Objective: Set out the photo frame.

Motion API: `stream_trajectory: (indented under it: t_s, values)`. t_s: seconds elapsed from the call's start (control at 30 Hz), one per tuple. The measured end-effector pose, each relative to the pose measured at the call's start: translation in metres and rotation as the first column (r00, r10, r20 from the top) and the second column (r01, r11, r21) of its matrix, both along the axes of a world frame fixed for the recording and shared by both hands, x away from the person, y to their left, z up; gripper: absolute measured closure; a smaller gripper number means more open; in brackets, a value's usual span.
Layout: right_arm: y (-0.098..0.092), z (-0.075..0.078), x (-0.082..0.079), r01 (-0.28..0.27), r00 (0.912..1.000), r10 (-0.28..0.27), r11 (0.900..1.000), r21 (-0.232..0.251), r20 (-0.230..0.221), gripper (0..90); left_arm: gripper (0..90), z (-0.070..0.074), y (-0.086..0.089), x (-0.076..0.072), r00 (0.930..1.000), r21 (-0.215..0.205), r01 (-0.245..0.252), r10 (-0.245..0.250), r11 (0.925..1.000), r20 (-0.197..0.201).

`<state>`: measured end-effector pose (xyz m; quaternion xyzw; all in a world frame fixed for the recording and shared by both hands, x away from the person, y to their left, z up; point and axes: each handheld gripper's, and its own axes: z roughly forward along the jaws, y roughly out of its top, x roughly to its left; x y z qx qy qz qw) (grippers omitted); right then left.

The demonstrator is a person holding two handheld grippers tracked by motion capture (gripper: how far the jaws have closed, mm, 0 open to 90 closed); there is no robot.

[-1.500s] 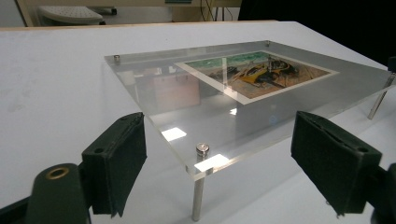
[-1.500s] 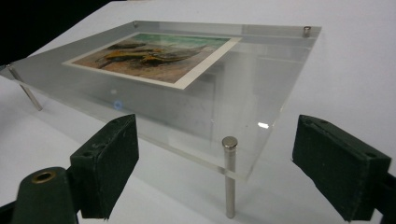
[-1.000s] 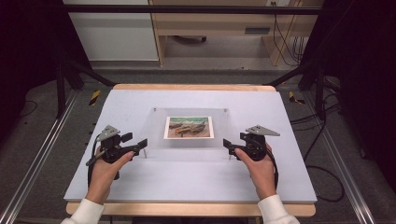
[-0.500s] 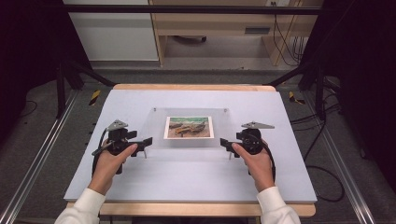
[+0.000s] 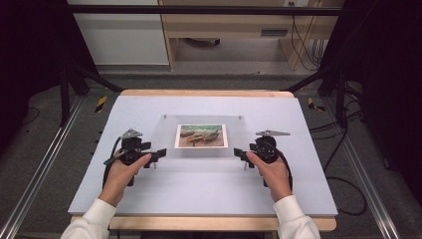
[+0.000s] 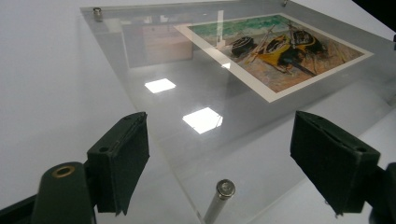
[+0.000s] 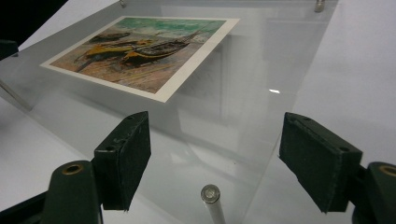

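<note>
**A:** Where does the clear panel (image 5: 199, 144) sit for the two tools?

**B:** It lies flat on the table (image 5: 209, 194), raised a little on small metal posts. The left gripper (image 5: 154, 155) is at its near left corner and the right gripper (image 5: 240, 155) at its near right corner, each in one of the person's hands.

**A:** Are the jaws on it?

**B:** No. In the left gripper view the two black jaws stand wide apart and released, with the panel's near corner and one metal post (image 6: 218, 200) in the gap between them. The pads press on nothing. The left jaw is over the bare table just beside the panel's edge, and the other is over the panel's near edge.

**A:** And the right one?

**B:** Much the same. Its jaws have just been closing a little, yet they are spread, not clamped. Another post (image 7: 212, 200) stands midway between them, and the corner of the panel runs forward from the gap. Nothing is gripped.

**A:** What is under the panel?

**B:** A printed picture (image 5: 201, 135) of boats on a beach, white-bordered. From the left gripper it lies ahead of the jaws and off toward the right jaw's side. From the right gripper it lies ahead and toward the left jaw's side, well beyond the pads.
</note>
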<state>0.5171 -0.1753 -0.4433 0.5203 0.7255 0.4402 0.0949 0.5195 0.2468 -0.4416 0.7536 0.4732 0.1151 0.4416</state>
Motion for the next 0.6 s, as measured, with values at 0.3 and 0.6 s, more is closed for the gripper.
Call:
stream_trajectory:
  t_s: [0.3, 0.6]
  values:
    - [-0.001, -0.003, 0.002, 0.013, 0.9988, -0.011, 0.999, 0.042, -0.049, 22.0, 17.7, -0.005, 0.004, 0.003, 0.9987, -0.067, -0.01, 0.007, 0.9977, -0.051]
    - [-0.004, -0.009, 0.002, 0.024, 0.9982, -0.018, 0.995, 0.097, -0.058, 20.2, 16.7, -0.011, 0.007, 0.009, 0.9929, -0.142, -0.015, -0.002, 0.9898, -0.119]
